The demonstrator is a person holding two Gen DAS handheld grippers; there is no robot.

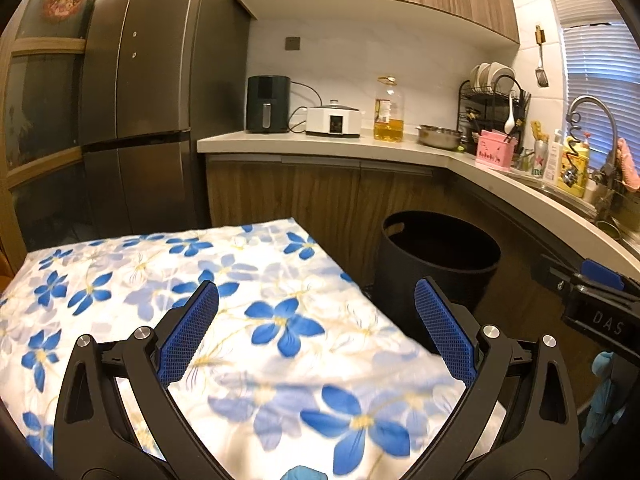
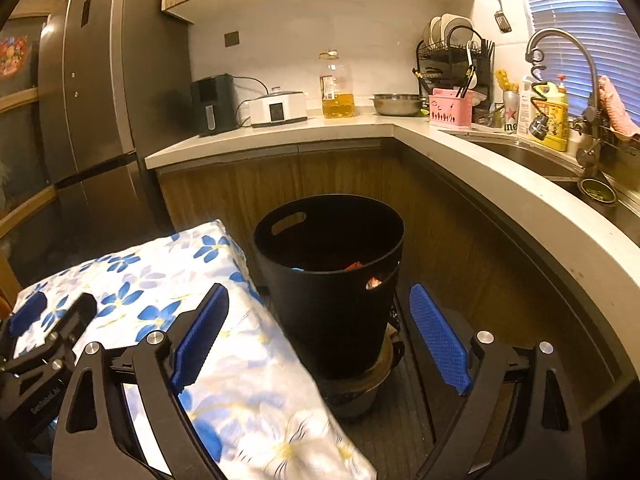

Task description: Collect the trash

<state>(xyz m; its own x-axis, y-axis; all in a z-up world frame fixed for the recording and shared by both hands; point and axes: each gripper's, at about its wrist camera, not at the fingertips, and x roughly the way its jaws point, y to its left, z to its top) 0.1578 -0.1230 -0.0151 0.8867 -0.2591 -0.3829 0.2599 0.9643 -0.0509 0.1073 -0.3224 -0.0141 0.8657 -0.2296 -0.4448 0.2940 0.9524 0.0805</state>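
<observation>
While both tongs (image 1: 316, 332) (image 2: 320, 336) gape empty, only the right view shows probable scraps inside the bin (image 2: 332, 280).

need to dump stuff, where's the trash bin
In both views the black trash bin stands on the floor right of the flowered table, below the counter.

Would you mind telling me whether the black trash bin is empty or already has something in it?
Not empty: the black trash bin stands upright with a few scraps visible inside in the right wrist view.

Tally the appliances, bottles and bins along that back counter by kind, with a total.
Air fryer: 1
Slow cooker: 1
Oil bottle: 1
Steel bowl: 1
Dish rack: 1
Black bin on the floor: 1
Total: 6
</observation>
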